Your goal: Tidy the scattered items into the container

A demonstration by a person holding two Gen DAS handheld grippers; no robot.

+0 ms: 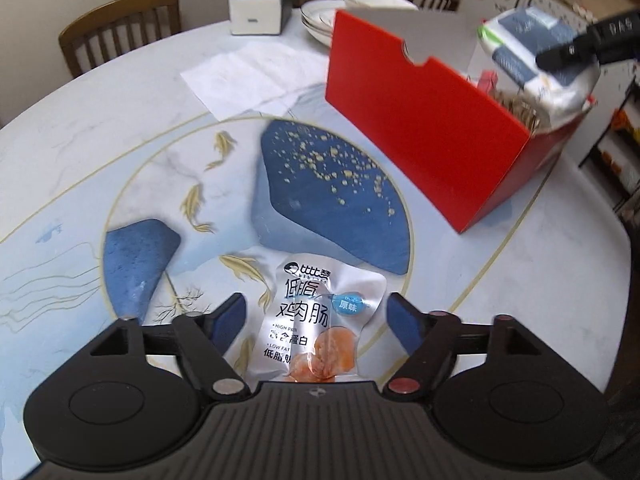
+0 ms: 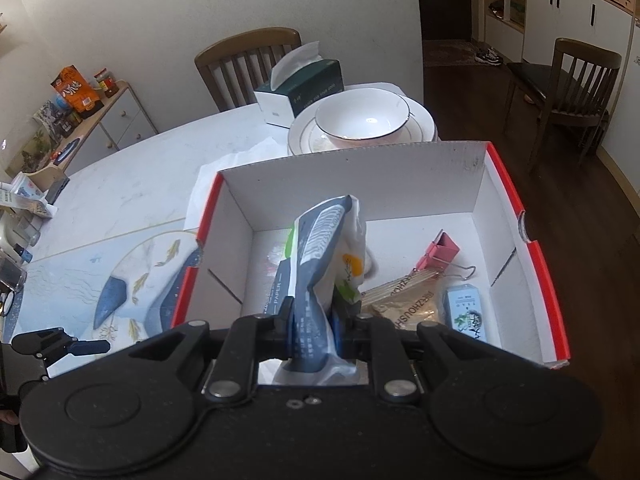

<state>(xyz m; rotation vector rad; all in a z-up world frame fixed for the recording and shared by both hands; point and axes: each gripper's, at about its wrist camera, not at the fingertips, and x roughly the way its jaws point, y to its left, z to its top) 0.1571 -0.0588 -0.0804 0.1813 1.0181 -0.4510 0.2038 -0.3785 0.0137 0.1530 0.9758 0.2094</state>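
Note:
A silver chicken sausage packet (image 1: 316,324) lies on the table between the open fingers of my left gripper (image 1: 316,316). The red box (image 1: 432,128) stands at the right of the table. In the right wrist view the box (image 2: 540,264) has a white inside and holds a pink binder clip (image 2: 440,250), a brown snack pack (image 2: 404,304) and a small pale blue box (image 2: 466,312). My right gripper (image 2: 310,320) is shut on a blue and white tissue pack (image 2: 320,248) and holds it over the box; it also shows in the left wrist view (image 1: 532,52).
Stacked white plates and a bowl (image 2: 360,120) and a tissue box (image 2: 300,88) stand behind the red box. A sheet of paper (image 1: 244,76) lies on the table. Wooden chairs (image 1: 120,28) stand around the table.

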